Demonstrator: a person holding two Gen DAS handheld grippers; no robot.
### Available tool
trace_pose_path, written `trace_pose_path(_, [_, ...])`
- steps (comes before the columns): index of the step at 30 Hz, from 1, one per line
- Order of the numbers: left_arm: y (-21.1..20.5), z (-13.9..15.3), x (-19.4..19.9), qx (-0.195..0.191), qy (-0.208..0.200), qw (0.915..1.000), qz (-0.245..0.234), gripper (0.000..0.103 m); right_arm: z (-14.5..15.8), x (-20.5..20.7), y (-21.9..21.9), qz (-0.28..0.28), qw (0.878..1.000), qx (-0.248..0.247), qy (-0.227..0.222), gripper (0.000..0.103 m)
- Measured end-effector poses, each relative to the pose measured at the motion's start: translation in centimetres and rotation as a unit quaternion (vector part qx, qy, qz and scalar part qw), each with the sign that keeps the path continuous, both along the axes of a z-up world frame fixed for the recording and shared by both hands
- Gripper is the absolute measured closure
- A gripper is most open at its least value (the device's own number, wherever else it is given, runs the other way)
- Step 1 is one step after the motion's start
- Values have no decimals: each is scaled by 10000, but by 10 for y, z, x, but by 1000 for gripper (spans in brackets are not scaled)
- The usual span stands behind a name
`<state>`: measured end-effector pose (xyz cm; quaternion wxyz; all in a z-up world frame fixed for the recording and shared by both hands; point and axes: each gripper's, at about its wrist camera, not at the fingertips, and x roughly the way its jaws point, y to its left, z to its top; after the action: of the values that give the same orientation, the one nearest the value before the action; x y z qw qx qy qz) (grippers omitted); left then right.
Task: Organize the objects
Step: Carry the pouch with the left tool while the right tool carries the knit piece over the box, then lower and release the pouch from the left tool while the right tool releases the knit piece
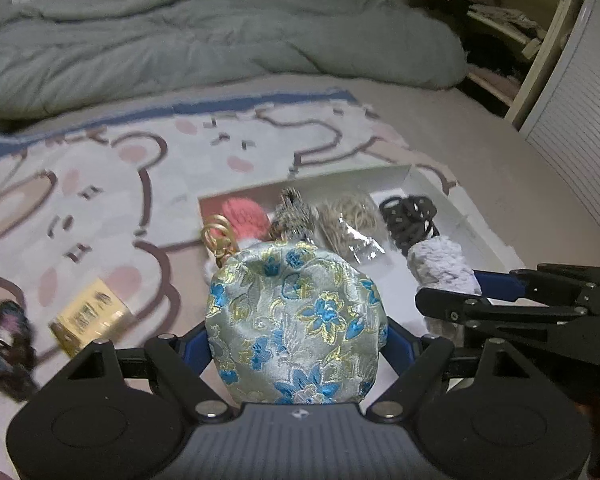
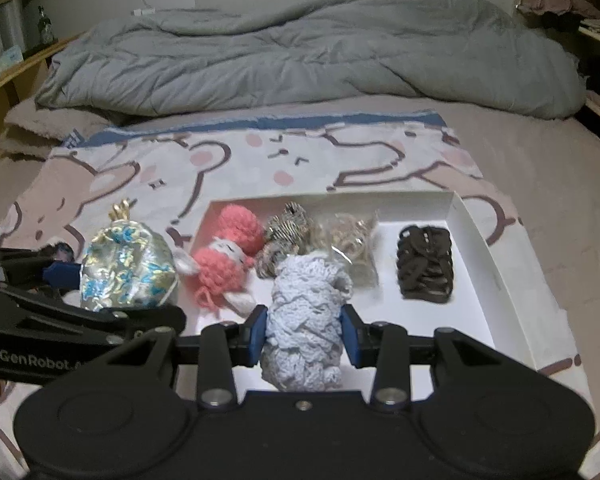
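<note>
Bedding fills the scene: a grey duvet (image 2: 300, 48) lies behind a bear-print blanket (image 2: 148, 176) on which the white tray (image 2: 480, 248) sits. Inside the tray lie a pink yarn doll (image 2: 224, 256) at its left end and black hair ties (image 2: 424, 264) toward its right. Above the tray's front, the right hand-held gripper (image 2: 304, 336) pinches a pale lilac knit bundle (image 2: 304, 320). Just left of the tray, the left hand-held gripper (image 1: 296, 340) clamps a floral brocade pouch (image 1: 296, 320).
</note>
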<state>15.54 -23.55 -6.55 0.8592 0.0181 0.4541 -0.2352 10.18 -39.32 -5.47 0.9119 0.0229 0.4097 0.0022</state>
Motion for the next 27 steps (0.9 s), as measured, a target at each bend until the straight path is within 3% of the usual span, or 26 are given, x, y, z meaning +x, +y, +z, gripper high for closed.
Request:
trace_pose_path(7, [-19, -27, 9, 216, 253, 9993, -159, 19, -21, 7, -14, -89, 9993, -24, 350, 63])
trace_pose_path(17, [-34, -44, 14, 587, 169, 9966, -559, 19, -46, 18, -25, -52, 9972, 24, 747, 63])
trace_pose_path(27, [-34, -47, 16, 532, 183, 9964, -639, 18, -51, 24, -29, -195, 9967, 49, 784, 58])
